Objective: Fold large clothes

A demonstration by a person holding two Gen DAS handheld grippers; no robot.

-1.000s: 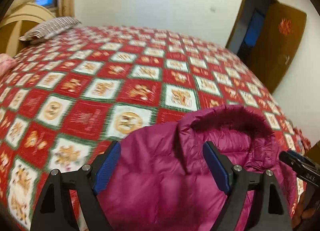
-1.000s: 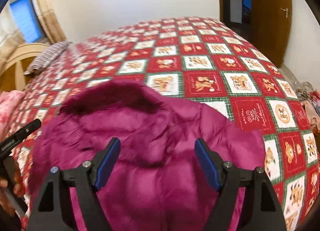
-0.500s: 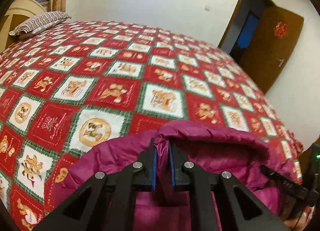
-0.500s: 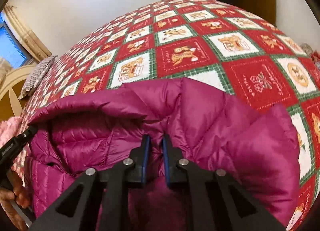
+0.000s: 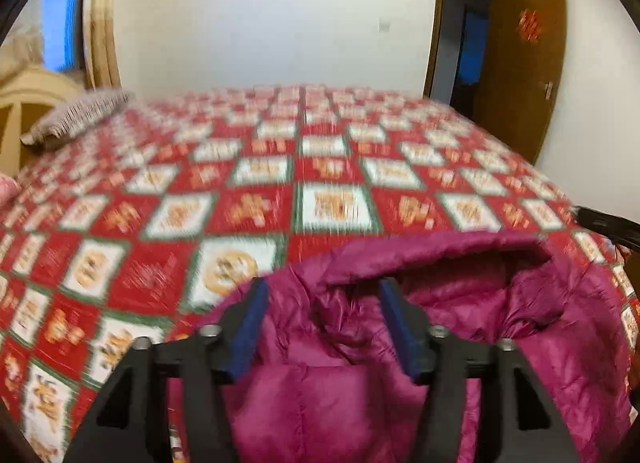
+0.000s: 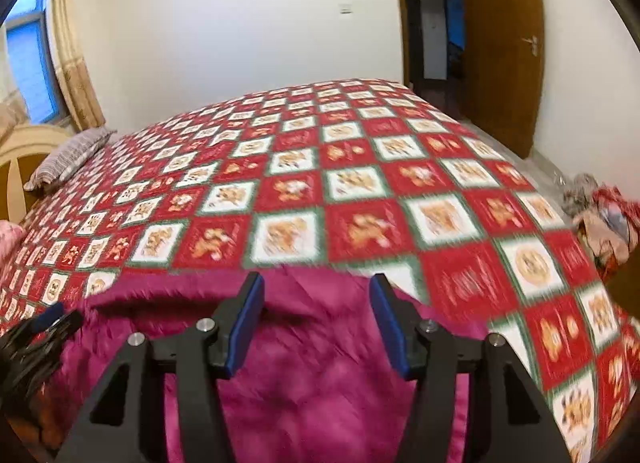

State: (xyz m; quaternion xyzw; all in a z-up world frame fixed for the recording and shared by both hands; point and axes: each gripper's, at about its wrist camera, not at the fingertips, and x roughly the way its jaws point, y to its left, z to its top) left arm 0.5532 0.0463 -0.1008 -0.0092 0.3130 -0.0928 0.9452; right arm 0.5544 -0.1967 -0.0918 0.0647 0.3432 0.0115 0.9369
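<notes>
A: Left tongs?

B: I'm seeing the left gripper (image 5: 322, 299) standing with its blue pads (image 5: 400, 327) well apart, nothing between them but air, hanging over the jacket (image 5: 500, 335). The right gripper (image 6: 316, 295) is reading the same: pads (image 6: 390, 327) spread wide, gripping nothing, the fabric lying below them.

A: Where's the jacket sitting?

B: I'm looking at a magenta puffer jacket (image 6: 320, 383) lying on the near edge of the bed, on the red-and-white patchwork quilt (image 5: 336, 207). Through the left wrist camera the hood (image 5: 440, 259) is gaping open just beyond the right-hand pad. Both views are smearing with blur, so I can't tell whether the pads are touching the cloth.

A: Anything further out?

B: I'm picking up the other tool's tip poking in at the right edge of the left view (image 5: 608, 223), and at the lower left of the right view (image 6: 44, 327). A striped pillow (image 6: 68, 159) is resting at the far left by the headboard (image 6: 24, 159). A brown door (image 6: 500, 47) is standing open past the bed, and a heap of clothes (image 6: 604, 219) is lying off the right side.
</notes>
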